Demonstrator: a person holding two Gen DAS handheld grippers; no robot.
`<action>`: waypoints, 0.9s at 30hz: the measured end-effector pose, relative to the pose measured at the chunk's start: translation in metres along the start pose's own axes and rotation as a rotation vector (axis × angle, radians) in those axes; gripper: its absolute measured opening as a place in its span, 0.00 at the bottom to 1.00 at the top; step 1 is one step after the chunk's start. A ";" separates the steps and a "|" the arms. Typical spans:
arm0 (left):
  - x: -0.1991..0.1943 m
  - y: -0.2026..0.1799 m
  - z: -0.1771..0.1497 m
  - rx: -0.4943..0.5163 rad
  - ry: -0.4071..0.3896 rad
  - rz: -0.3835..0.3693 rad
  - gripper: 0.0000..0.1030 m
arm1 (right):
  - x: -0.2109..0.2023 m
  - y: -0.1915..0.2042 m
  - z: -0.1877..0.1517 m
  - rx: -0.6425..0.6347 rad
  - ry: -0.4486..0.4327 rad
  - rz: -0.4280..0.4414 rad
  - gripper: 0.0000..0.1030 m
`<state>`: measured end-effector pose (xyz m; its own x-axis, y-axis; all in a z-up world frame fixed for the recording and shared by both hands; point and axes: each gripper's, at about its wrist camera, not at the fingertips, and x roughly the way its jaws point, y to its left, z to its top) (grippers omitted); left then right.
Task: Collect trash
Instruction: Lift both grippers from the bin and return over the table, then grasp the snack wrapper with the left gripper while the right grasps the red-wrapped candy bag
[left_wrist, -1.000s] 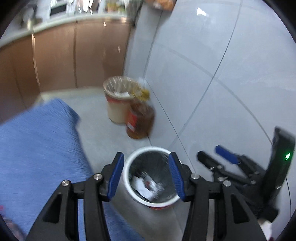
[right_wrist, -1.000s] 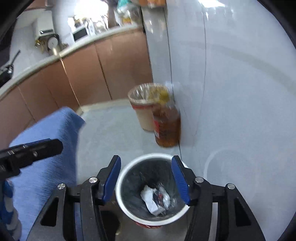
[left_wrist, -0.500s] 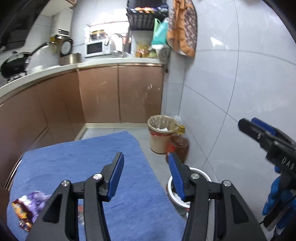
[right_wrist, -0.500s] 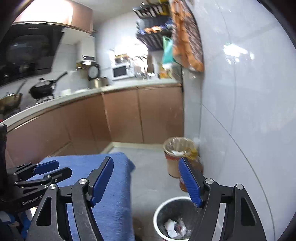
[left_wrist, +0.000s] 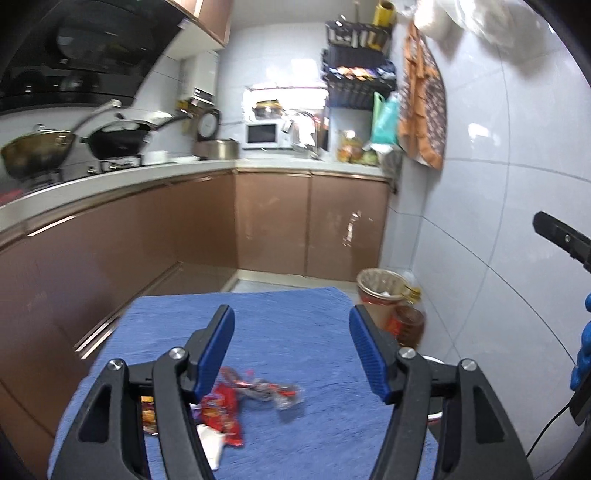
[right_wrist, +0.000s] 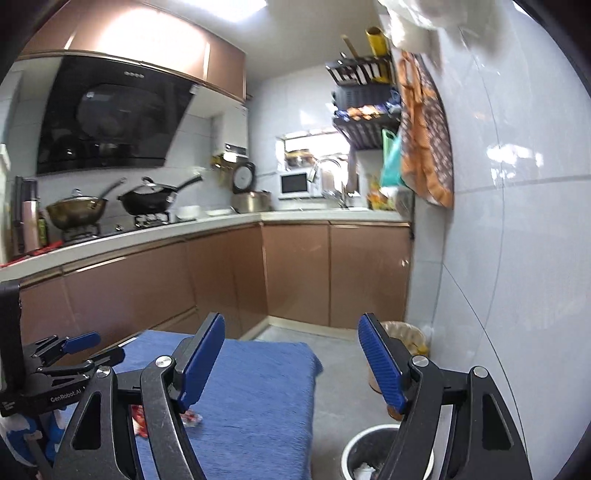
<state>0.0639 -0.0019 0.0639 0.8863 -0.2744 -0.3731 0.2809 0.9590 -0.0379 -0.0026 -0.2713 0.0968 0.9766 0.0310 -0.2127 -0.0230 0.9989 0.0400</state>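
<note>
So the bin (right_wrist: 373, 456) down on the floor already has some crumpled scraps in it, which I'd read as part of the job being done. Plenty left though: there's a little heap of wrappers (left_wrist: 229, 410) on the blue cloth (left_wrist: 314, 332), red packets plus a clear crinkly one and something white near the edge.

Left gripper (left_wrist: 291, 354) has its jaws spread wide with nothing between them, hanging above the cloth. The wrappers sit low and to the left of its gap, partly hidden behind the left finger, the clear one poking out toward the middle. So it's near but not lined up, I'd guess it needs to dip down and shift left.

Right gripper (right_wrist: 291, 363) is also spread and empty, pointing over the right edge of the cloth. From there the bin is near and to the right, under its right finger. Only a bit of wrapper shows by its left finger.
</note>
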 end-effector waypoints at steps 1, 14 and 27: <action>-0.007 0.005 0.000 -0.005 -0.008 0.012 0.61 | -0.007 0.005 0.002 -0.005 -0.009 0.006 0.71; -0.085 0.070 -0.016 -0.101 -0.143 0.240 0.70 | -0.049 0.042 0.007 -0.064 -0.078 0.024 1.00; -0.077 0.152 -0.050 -0.161 -0.056 0.374 0.80 | -0.005 0.060 -0.009 -0.072 -0.048 0.198 1.00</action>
<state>0.0199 0.1689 0.0405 0.9362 0.0962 -0.3380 -0.1218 0.9910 -0.0551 -0.0105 -0.2117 0.0912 0.9605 0.2273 -0.1608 -0.2294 0.9733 0.0058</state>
